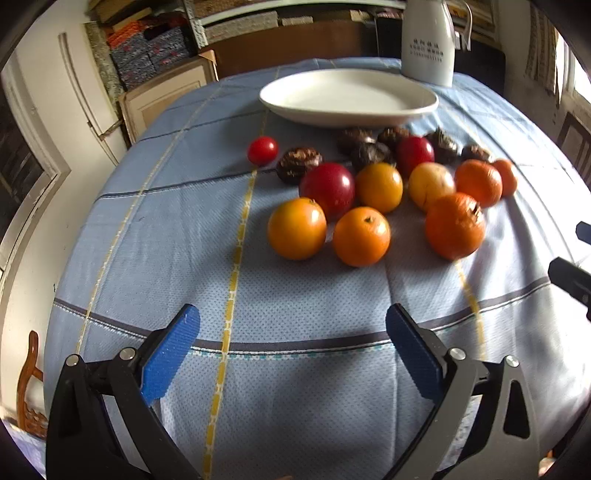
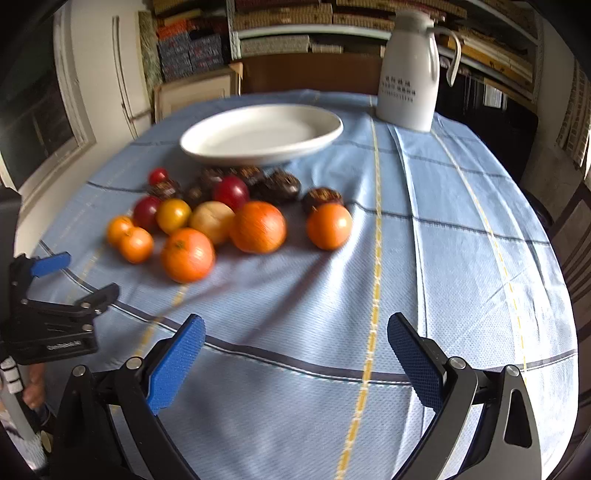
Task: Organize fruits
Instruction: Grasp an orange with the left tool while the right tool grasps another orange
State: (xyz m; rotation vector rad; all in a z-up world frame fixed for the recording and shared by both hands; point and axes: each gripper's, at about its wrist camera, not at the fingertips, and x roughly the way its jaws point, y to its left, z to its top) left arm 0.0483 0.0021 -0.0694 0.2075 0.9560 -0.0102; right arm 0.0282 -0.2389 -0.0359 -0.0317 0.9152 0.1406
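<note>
A pile of fruit lies on the blue checked tablecloth (image 1: pixel 184 229): several oranges (image 1: pixel 361 236) (image 2: pixel 187 254), red plums (image 1: pixel 327 189) (image 2: pixel 231 191), a small red tomato (image 1: pixel 262 150), a pale yellow fruit (image 1: pixel 431 184) and several dark brown fruits (image 1: pixel 298 163) (image 2: pixel 276 186). An empty white oval plate (image 1: pixel 349 96) (image 2: pixel 260 133) sits behind the pile. My left gripper (image 1: pixel 293 328) is open and empty, in front of the pile. My right gripper (image 2: pixel 295 332) is open and empty, to the right of the pile. The left gripper also shows at the left edge of the right wrist view (image 2: pixel 74 273).
A white thermos jug (image 1: pixel 428 40) (image 2: pixel 410 70) stands behind the plate at the table's far right. Shelves with boxes and books (image 2: pixel 280 26) line the wall behind. A wooden chair (image 1: pixel 29 384) stands by the near left table edge.
</note>
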